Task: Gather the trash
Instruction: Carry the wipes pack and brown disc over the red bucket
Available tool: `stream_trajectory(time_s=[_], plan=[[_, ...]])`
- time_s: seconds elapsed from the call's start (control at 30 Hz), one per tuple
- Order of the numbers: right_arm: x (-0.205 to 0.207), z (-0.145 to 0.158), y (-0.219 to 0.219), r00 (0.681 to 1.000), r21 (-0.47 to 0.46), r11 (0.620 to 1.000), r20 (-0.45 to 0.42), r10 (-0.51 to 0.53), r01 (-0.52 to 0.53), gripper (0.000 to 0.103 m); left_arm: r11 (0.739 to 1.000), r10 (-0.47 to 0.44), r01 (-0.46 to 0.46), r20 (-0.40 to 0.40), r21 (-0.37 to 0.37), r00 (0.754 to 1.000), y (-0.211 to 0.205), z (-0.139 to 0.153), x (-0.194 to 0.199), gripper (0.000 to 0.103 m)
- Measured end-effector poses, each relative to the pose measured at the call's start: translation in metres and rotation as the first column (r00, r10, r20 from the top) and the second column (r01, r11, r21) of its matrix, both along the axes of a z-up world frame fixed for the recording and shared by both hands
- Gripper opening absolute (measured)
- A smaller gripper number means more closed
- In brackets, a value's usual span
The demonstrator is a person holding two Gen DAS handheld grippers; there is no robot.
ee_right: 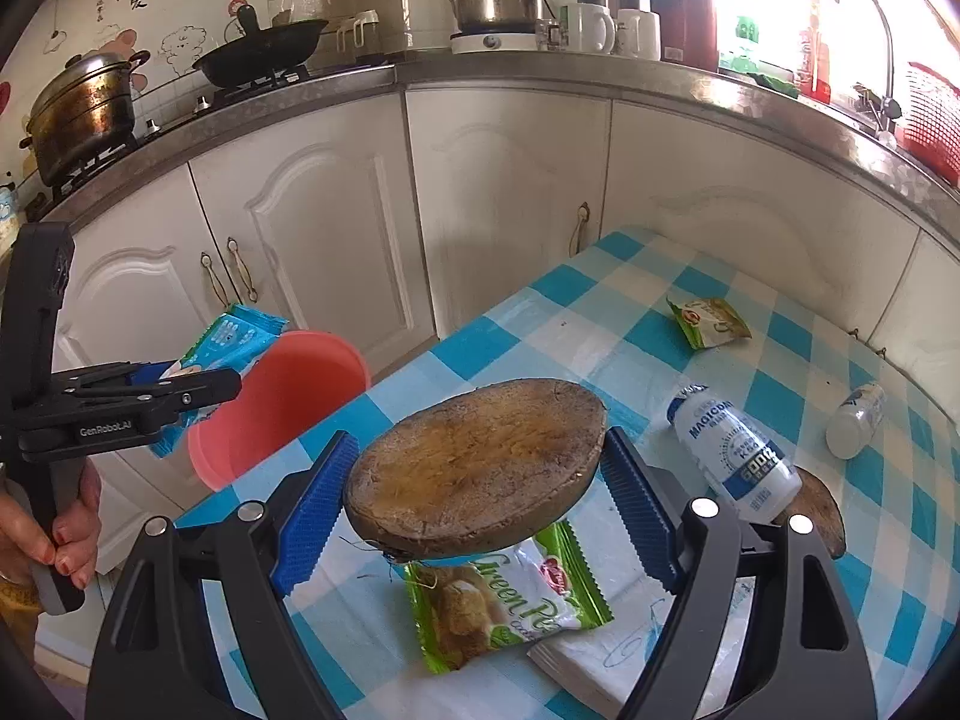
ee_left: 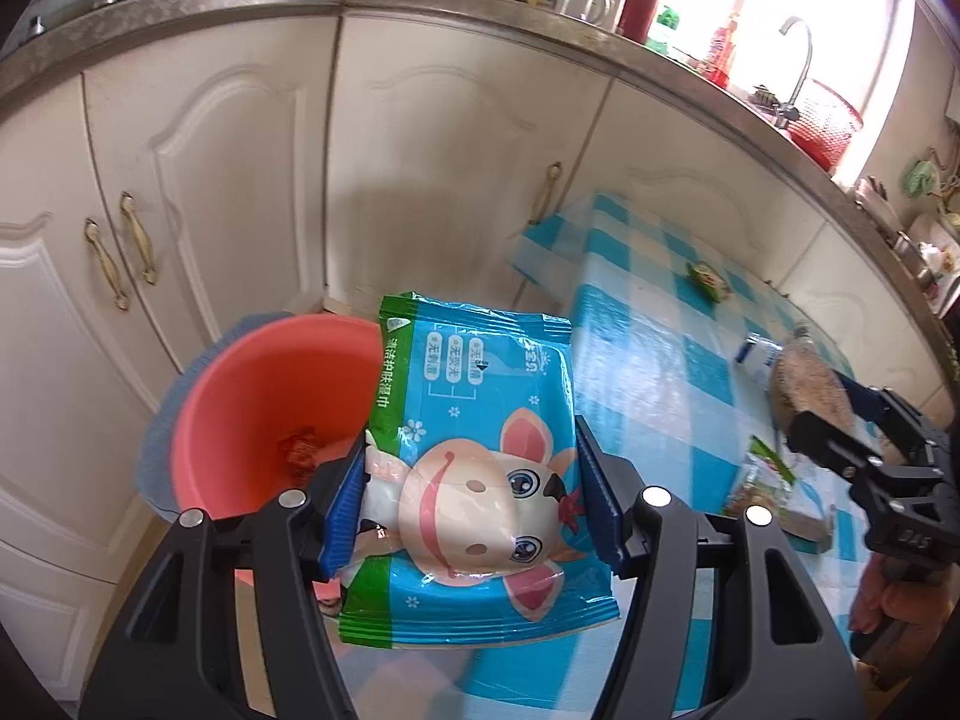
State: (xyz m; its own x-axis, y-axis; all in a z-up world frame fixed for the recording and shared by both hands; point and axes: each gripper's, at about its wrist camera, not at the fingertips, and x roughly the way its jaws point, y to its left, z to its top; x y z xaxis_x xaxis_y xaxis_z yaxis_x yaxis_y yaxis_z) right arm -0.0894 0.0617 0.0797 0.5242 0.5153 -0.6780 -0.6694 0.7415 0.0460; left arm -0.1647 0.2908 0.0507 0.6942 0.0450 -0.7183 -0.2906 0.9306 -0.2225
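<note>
Glossy wipes pack (ee_left: 474, 480), rough brown disc (ee_right: 474, 468)

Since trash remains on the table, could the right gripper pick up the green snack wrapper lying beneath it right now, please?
Probably not yet: the right gripper is shut on a brown coconut shell half, which hangs directly over the green snack wrapper.

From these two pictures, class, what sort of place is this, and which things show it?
A home kitchen, most likely: a wok and kettle on the counter, a tap by the window, white cupboards beneath.
</note>
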Motion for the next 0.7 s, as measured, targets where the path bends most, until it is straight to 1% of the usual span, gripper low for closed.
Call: stream_trajectory(time_s=[0.07, 0.2, 0.43, 0.7], plan=[[-0.002, 0.003, 0.010, 1.000, -0.007, 1.000, 0.003, 0.021, -0.021, 0.082, 0.999, 0.023, -0.023, -0.003, 0.026, 1.000, 0.007, 0.002, -0.001, 0.062], [-0.006, 0.009, 0.035, 0.998, -0.010, 0.997, 0.008, 0.070, -0.070, 0.082, 0.993, 0.062, -0.060, -0.017, 0.100, 0.998, 0.019, 0.002, -0.004, 0.062], [-0.010, 0.014, 0.089, 0.984, -0.040, 0.984, 0.020, 0.175, -0.175, 0.082, 0.983, 0.118, -0.109, -0.052, 0.149, 0.992, 0.042, -0.010, -0.006, 0.062], [-0.013, -0.002, 0.148, 0.960, -0.092, 0.956, 0.005, 0.280, -0.279, 0.082, 0.976, 0.160, -0.144, -0.092, 0.165, 0.983, 0.062, -0.027, -0.005, 0.062]])
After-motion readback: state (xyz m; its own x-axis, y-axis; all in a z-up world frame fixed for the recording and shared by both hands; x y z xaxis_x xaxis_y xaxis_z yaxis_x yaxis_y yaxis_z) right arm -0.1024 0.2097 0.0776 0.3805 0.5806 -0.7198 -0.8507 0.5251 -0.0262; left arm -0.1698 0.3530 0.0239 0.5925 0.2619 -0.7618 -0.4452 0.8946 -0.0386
